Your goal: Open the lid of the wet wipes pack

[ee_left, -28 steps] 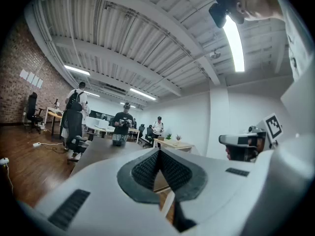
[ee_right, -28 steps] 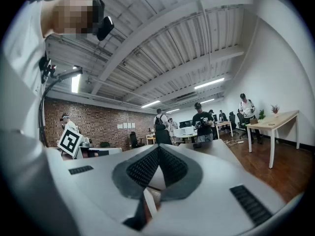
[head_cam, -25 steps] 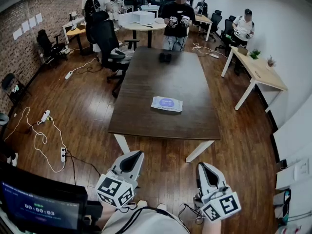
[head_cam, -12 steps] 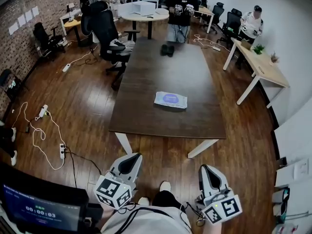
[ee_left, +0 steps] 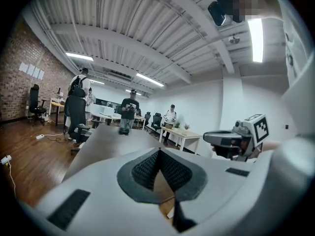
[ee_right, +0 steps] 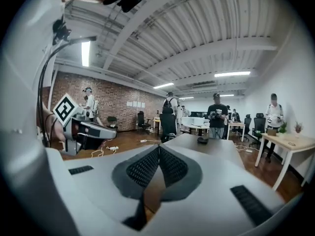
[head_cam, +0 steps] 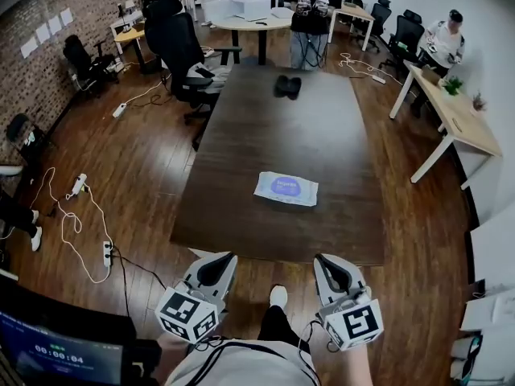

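Note:
The wet wipes pack (head_cam: 286,188) is a flat white pack with a blue label. It lies on the near half of the long dark table (head_cam: 241,151). Both grippers hang side by side just short of the table's near edge, pointing at it. My left gripper (head_cam: 217,262) is shut with nothing in it, its pads meeting at the tip (ee_left: 158,152). My right gripper (head_cam: 328,264) is likewise shut and empty (ee_right: 158,149). In both gripper views the jaws hide the pack, and each view shows the other gripper beside it.
A small black object (head_cam: 287,86) lies at the table's far end, where a person (head_cam: 311,6) stands. A black office chair (head_cam: 181,51) is at the far left corner. Cables and power strips (head_cam: 76,215) lie on the wooden floor at left. A light desk (head_cam: 451,111) stands at right.
Both grippers and the head camera have come forward towards the table, so its near edge and the pack now sit closer. The right gripper has rolled slightly. Both jaws stayed shut.

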The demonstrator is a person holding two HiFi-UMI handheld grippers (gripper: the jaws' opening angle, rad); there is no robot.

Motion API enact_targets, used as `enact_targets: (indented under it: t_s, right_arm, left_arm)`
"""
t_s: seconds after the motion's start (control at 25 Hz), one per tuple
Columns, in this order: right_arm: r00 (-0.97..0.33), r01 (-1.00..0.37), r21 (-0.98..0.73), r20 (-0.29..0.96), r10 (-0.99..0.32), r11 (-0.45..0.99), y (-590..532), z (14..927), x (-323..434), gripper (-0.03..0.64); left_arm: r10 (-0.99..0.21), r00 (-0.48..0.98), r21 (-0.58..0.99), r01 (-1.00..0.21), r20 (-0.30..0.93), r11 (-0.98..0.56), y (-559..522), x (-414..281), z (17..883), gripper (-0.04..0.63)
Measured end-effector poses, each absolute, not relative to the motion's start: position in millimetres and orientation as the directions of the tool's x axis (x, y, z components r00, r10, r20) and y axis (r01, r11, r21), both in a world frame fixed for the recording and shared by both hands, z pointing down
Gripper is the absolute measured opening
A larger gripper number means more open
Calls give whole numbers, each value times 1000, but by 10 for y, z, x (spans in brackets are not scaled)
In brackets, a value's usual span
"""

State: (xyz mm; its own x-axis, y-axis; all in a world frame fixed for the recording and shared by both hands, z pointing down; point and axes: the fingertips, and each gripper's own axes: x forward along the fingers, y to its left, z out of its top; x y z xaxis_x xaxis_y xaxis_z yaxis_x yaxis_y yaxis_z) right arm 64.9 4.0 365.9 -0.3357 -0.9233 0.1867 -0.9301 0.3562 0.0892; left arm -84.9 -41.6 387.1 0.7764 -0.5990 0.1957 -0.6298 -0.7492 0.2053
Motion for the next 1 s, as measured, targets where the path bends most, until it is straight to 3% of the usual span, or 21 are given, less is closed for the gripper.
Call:
enact_targets:
  t_s: [0.24,0.48,0.92,1.0]
  right_arm:
    - [-471,-874,25,206,-858,486,-1006,3741,1180,7]
    - [-513,-842,32,261,-818,538,-1973,4090,1594,7]
    - [-563,-712,97,512,-649,695,-2971,5391,1328,9]
    - [-556,-674,128,561,-613,728,-3041,5611,1240,48]
  left_arm:
    - [-648,736,207,-677,196,-706,-1289,-74,3886,2]
    - [-678,693,172,-720,246,-673,-2031,410,4118,1]
    - [-628,606,138,-765,489,-630,-2875,568,5471,1]
    - [-609,600,141,-762,519,-632,-2958,575,5701,1]
